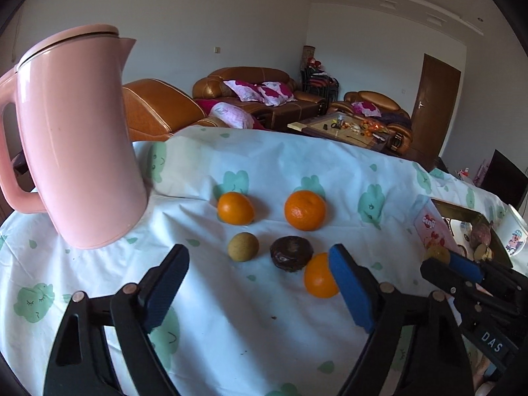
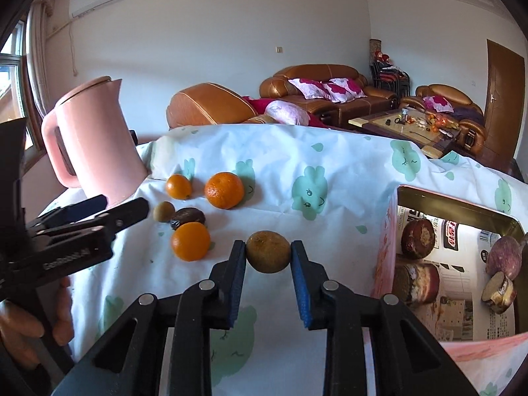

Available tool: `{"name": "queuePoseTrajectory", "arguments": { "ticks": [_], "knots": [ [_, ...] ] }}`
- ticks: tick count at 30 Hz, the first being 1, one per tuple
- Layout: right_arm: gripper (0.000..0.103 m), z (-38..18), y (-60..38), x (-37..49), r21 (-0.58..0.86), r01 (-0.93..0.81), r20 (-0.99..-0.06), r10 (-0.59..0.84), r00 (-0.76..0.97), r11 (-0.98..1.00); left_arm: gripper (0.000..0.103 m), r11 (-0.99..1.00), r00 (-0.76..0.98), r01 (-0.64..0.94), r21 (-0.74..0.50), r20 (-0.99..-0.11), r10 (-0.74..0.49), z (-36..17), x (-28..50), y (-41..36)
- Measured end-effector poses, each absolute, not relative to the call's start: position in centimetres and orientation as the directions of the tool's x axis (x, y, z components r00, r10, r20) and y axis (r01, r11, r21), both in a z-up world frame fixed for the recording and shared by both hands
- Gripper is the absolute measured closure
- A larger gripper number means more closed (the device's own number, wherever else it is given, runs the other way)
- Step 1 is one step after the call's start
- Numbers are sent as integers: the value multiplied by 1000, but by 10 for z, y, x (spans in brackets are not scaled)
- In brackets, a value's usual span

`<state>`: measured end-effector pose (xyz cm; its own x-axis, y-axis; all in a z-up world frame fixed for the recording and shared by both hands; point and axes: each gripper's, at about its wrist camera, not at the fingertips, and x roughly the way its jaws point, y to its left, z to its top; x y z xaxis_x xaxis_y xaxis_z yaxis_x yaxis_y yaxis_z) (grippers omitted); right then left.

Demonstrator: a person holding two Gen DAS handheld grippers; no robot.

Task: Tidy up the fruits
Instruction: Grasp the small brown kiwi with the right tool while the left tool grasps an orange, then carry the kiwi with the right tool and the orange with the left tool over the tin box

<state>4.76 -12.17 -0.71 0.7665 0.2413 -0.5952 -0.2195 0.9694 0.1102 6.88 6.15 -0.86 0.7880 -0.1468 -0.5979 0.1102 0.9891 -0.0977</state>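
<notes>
My right gripper (image 2: 268,257) is shut on a brownish-green round fruit (image 2: 268,251), held above the cloth just left of the pink tin box (image 2: 386,241). The box holds several brown and purple pieces (image 2: 417,238). My left gripper (image 1: 259,264) is open and empty, low over the cloth. Ahead of it lie three oranges (image 1: 235,208) (image 1: 305,210) (image 1: 318,275), a second brownish-green fruit (image 1: 243,247) and a dark chocolate doughnut (image 1: 291,252). The nearest orange sits by the left gripper's right finger. The right gripper also shows at the right edge of the left wrist view (image 1: 442,259).
A tall pink kettle (image 1: 76,138) stands at the left on the white cloth with green prints (image 1: 264,165). A white mug (image 1: 514,234) stands beyond the box. Sofas and a coffee table lie past the table's far edge.
</notes>
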Motion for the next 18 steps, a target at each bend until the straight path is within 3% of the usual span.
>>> {"name": "queuePoseTrajectory", "arguments": {
  "ticks": [8, 11, 14, 18],
  "knots": [
    [74, 6, -131, 12, 103, -221, -549, 241, 800, 970, 37, 983, 738, 177, -38, -656, -158, -19, 70, 25],
    [74, 7, -134, 10, 102, -225, -545, 244, 802, 969, 38, 986, 710, 166, -14, -692, -129, -26, 79, 13],
    [74, 9, -140, 12, 119, -227, -541, 255, 801, 966, 55, 984, 663, 176, -4, -739, -122, -35, 92, -3],
    [74, 11, -146, 10, 117, -223, -532, 251, 808, 968, 66, 985, 621, 173, 27, -779, -88, -44, 103, -17]
  ]
}}
